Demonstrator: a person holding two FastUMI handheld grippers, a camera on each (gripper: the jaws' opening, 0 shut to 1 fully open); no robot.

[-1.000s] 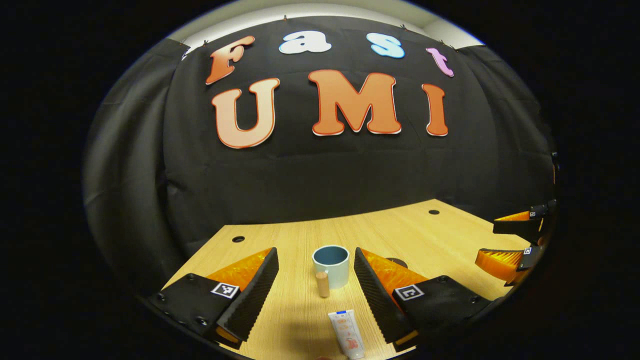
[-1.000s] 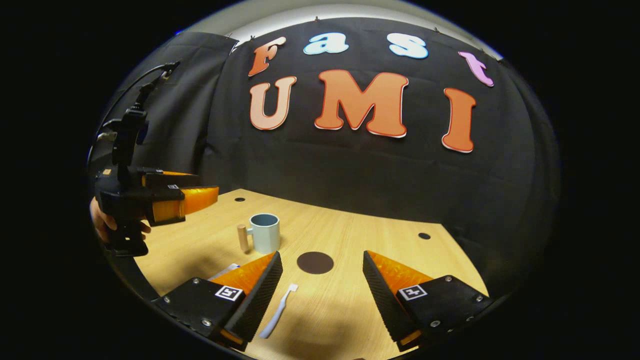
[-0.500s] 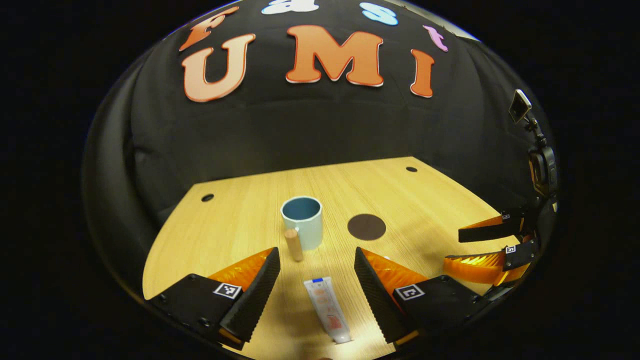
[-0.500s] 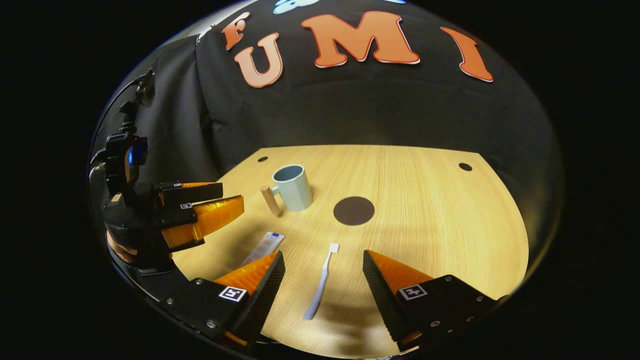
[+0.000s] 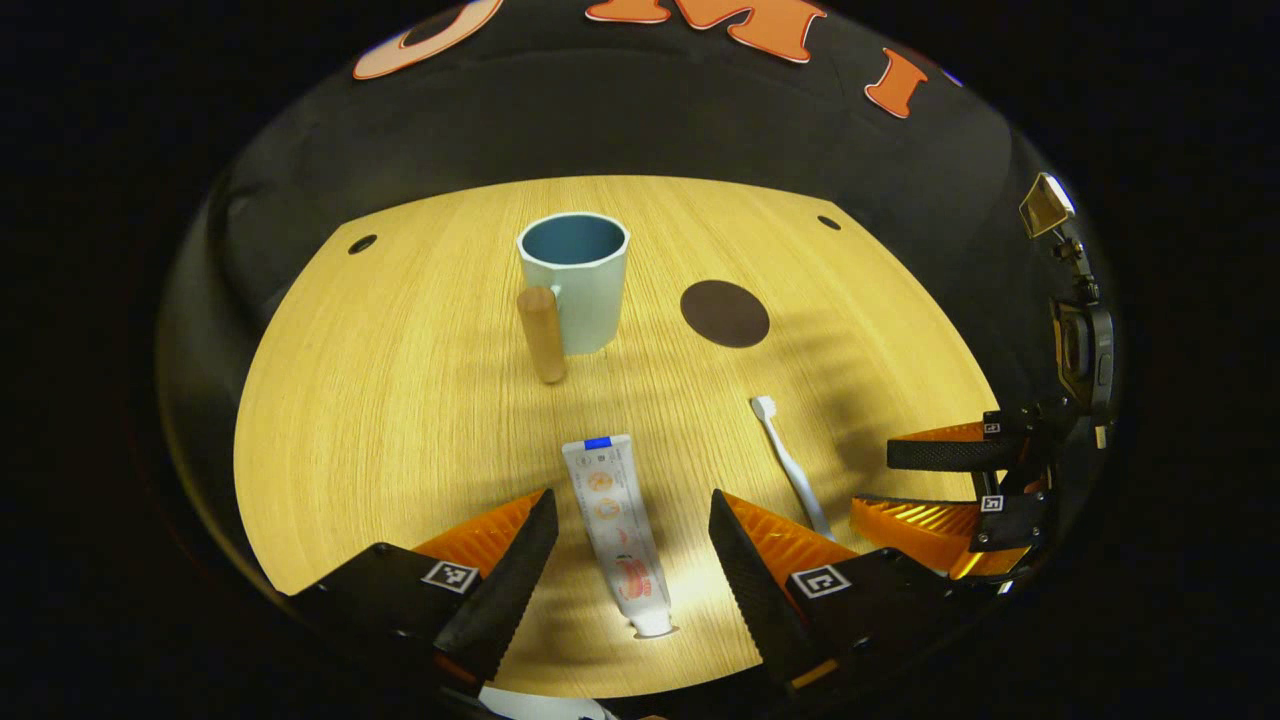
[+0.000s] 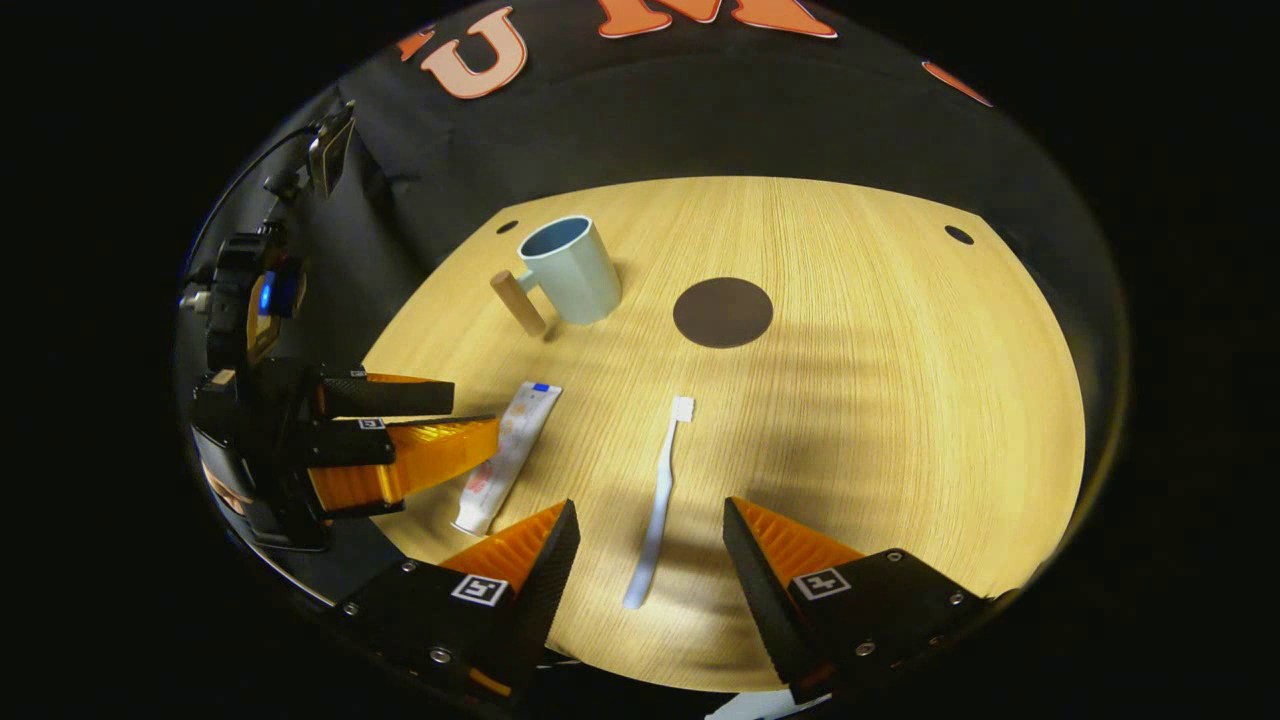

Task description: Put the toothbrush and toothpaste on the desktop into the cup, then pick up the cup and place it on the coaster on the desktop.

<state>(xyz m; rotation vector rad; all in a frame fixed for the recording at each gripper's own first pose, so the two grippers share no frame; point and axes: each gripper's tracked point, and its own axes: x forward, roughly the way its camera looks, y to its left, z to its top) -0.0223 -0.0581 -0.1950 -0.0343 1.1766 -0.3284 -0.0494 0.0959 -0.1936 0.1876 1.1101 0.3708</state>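
Left gripper (image 5: 632, 520): hovering above the table (image 5: 400, 400) with fingers spread wide, gripping nothing. Toothpaste (image 5: 617, 520): lying flat on the table between those spread fingers, touching neither, cap end pointing toward the camera and the blue-marked flat end pointing toward the cup (image 5: 574, 280).

Right gripper (image 6: 650, 535): likewise hovering with fingers spread wide, gripping nothing. Toothbrush (image 6: 660, 500): lying flat on the table between those fingers, touching neither, bristle head pointing away from the camera toward the coaster (image 6: 722, 312).

Cup: standing upright and open-topped toward the far side of the table, holding nothing visible inside, with a wooden handle (image 5: 541, 333) projecting toward the left gripper view's camera. Coaster: lying flat as a dark round disc, near the cup on its right in both views and not touching it, carrying nothing.

In the left gripper view, toothbrush (image 5: 792, 465) lying to the right of the toothpaste, apart from it and roughly parallel, with the right gripper (image 5: 920, 478) showing at the right edge, fingers parted. In the right gripper view, toothpaste (image 6: 508, 455) lying left of the toothbrush, with the left gripper (image 6: 430, 420) poised over its near end, fingers parted.
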